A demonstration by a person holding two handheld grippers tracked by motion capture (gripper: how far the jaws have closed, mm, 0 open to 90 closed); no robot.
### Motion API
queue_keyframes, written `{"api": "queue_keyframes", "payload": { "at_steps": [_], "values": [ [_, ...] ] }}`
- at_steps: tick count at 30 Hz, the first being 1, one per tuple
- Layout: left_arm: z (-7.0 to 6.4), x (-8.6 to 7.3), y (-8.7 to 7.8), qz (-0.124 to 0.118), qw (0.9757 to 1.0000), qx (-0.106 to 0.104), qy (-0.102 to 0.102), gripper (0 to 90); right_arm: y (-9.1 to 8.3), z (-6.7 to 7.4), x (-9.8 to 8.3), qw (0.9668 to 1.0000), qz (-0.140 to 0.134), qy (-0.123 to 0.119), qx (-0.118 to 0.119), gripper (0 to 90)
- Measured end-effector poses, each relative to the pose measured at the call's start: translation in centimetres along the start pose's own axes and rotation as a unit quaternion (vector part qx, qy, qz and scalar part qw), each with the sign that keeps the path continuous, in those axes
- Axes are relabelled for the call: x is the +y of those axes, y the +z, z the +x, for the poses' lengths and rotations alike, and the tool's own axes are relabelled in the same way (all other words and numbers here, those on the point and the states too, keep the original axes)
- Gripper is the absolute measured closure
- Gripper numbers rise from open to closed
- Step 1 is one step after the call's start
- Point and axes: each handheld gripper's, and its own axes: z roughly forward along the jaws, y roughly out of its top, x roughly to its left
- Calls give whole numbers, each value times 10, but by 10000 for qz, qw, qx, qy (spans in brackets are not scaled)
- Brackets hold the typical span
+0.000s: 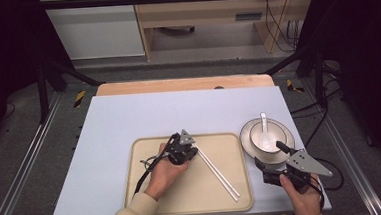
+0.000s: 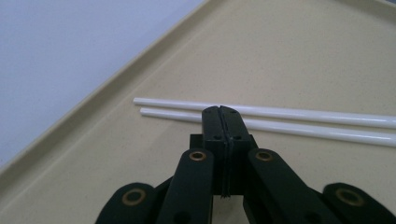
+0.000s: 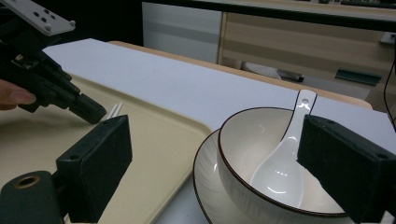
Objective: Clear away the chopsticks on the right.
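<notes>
A beige tray [image 1: 183, 188] lies at the table's front centre with a pair of white chopsticks [image 1: 220, 176] resting diagonally on it. My left gripper [image 1: 193, 150] is shut, empty, its tips [image 2: 219, 111] right at the chopsticks [image 2: 303, 114] near their far ends. To the right of the tray, a white bowl [image 1: 276, 132] holds a white spoon [image 1: 265, 133] and stands on a plate [image 1: 245, 134]. My right gripper [image 1: 271, 157] is open just in front of the bowl [image 3: 243, 140]; its pads [image 3: 95, 170] stand wide either side of it, touching nothing.
A white sheet [image 1: 179, 113] covers the table, with the wooden edge showing at the back. Beyond it are a cabinet and dangling cables. In the right gripper view, the left gripper [image 3: 88, 109] hovers over the tray [image 3: 154, 135].
</notes>
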Motion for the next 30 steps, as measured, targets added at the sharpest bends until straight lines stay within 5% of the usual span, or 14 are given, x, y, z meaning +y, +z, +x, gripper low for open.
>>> {"api": "queue_keyframes", "payload": {
  "at_steps": [9,22,30],
  "values": [
    [-7,12,14,-64,9994,-225,247,894,2,0,0,10000,61,12,-3,109],
    [-39,32,35,-112,9949,-692,727,894,5,2,0,9999,110,19,12,111],
    [-51,37,40,-110,9933,-802,826,894,4,1,0,9999,106,85,-24,113]
  ]
}}
